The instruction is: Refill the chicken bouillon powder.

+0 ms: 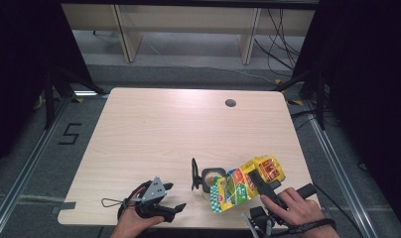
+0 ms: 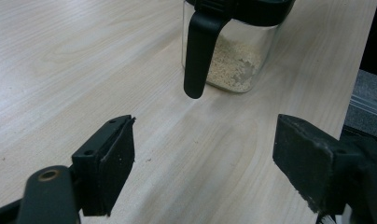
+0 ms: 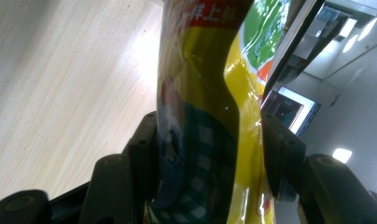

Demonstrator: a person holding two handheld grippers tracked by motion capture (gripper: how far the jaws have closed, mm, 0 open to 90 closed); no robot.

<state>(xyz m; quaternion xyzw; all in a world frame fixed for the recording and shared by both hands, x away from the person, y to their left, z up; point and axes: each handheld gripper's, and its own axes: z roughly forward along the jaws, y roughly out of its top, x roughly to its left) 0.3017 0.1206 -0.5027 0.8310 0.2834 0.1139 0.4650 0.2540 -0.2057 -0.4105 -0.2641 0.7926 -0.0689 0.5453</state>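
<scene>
A clear square container (image 1: 213, 179) with a black rim and a raised black lid (image 1: 194, 174) stands near the table's front edge. It holds pale grains (image 2: 233, 63), and its black handle (image 2: 198, 51) hangs down its side. A yellow and green printed bag (image 1: 245, 182) is tipped with its lower end over the container's opening. My right gripper (image 1: 262, 183) is shut on this bag (image 3: 203, 116), both jaws pressing its sides. My left gripper (image 1: 169, 203) rests open on the table left of the container, its pads (image 2: 113, 161) wide apart with bare wood between them.
The wooden table (image 1: 154, 129) has a round cable hole (image 1: 231, 103) at the back right. A small wire clip (image 1: 109, 202) lies by the left hand at the front left corner. Dark floor and rails surround the table.
</scene>
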